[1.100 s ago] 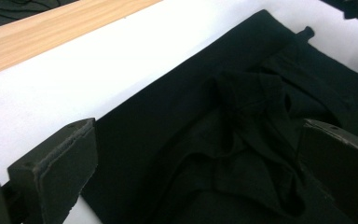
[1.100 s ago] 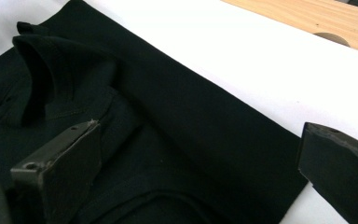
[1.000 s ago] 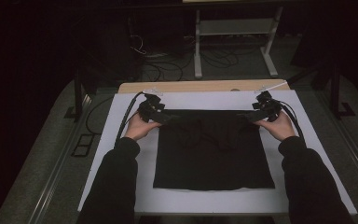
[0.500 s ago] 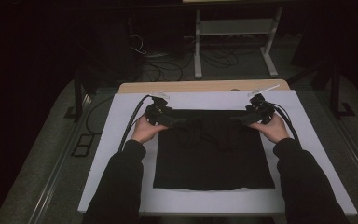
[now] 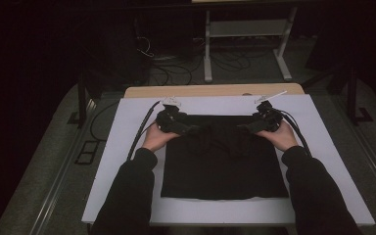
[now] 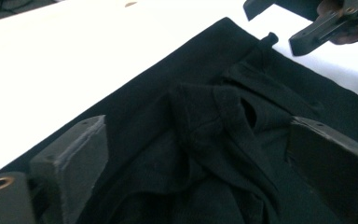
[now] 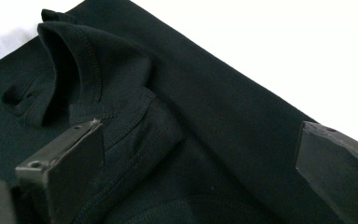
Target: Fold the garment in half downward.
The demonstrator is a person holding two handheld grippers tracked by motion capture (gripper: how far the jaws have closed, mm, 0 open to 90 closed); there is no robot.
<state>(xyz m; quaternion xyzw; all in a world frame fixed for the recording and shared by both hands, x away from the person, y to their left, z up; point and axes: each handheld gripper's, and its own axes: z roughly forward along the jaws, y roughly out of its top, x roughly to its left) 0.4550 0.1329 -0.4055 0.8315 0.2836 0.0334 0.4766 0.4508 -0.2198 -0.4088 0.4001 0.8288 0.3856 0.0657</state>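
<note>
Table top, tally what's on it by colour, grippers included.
Black garment: 1
Black grippers, left gripper and right gripper: 2
White board under the garment: 1
Total: 4

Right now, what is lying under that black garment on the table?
Under the black garment lies a white board, which shows all round the cloth. Beyond the board's far edge a strip of wooden table appears. Whatever lies directly beneath the cloth is covered and cannot be seen.
</note>
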